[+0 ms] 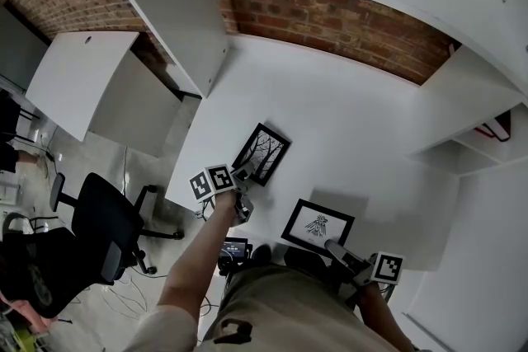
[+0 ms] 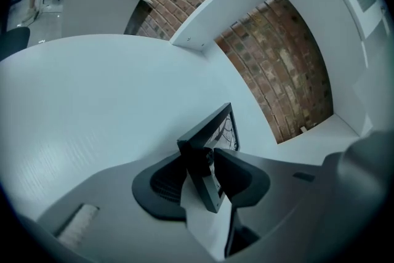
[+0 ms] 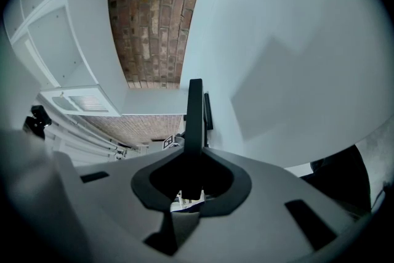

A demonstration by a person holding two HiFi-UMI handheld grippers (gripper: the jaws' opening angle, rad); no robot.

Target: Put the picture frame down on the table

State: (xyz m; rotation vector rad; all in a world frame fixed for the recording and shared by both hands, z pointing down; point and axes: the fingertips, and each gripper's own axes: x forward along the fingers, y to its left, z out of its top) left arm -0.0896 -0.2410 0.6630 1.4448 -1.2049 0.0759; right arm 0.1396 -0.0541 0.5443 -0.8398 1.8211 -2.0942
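Two black picture frames are over the white table (image 1: 355,119). The one with a tree drawing (image 1: 262,152) lies tilted near the table's left edge, and my left gripper (image 1: 246,175) is at its near corner. In the left gripper view that frame (image 2: 212,138) stands slanted between the jaws of the left gripper (image 2: 200,172), which stand apart with a gap beside it. The second frame (image 1: 318,224) is near the front edge, and my right gripper (image 1: 332,246) is shut on its near side. In the right gripper view it shows edge-on (image 3: 195,114) in the right gripper (image 3: 194,160). Whether it rests on the table I cannot tell.
A red brick wall (image 1: 330,21) runs behind the table. White shelving (image 1: 470,111) stands at the right, and a white cabinet (image 1: 186,29) at the back left. On the floor to the left are a black office chair (image 1: 99,227) and another white desk (image 1: 78,78).
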